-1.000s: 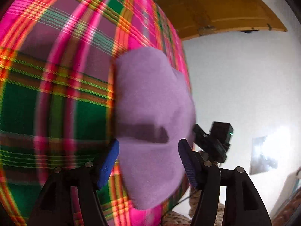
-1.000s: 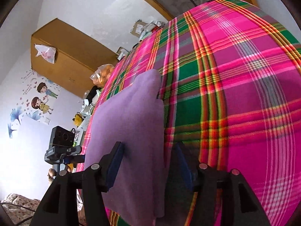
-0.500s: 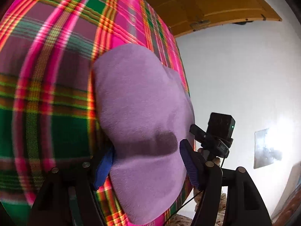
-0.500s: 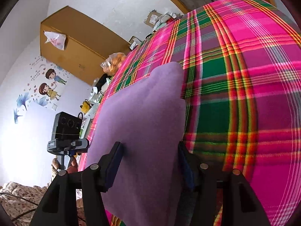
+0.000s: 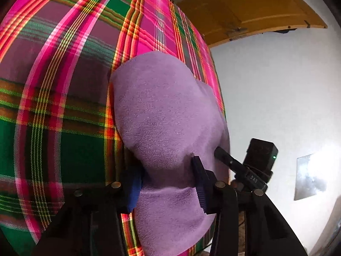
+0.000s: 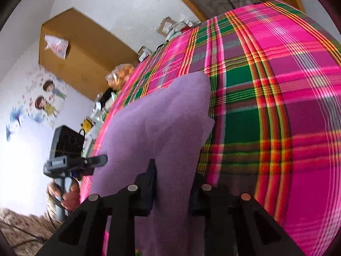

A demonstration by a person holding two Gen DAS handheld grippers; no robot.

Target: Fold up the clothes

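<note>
A purple fleece garment (image 5: 168, 117) lies along the edge of a bed covered with a pink and green plaid sheet (image 5: 64, 85). My left gripper (image 5: 168, 181) has its blue pads closed in on the near end of the garment, pinching a fold of it. In the right wrist view the same garment (image 6: 157, 132) runs away from me, and my right gripper (image 6: 173, 183) is closed on its other end. The cloth bunches between both pairs of fingers. The other gripper shows in each view (image 5: 251, 166) (image 6: 70, 157).
The plaid sheet (image 6: 277, 106) spreads wide beside the garment. A wooden cabinet (image 6: 81, 59) and clutter (image 6: 119, 79) stand past the bed's far end. A white wall (image 5: 277, 96) and a yellow door (image 5: 245, 15) lie beyond the bed edge.
Both grippers have moved in over the garment's ends and their jaws have closed from open onto the purple cloth, which now puckers between the pads.
</note>
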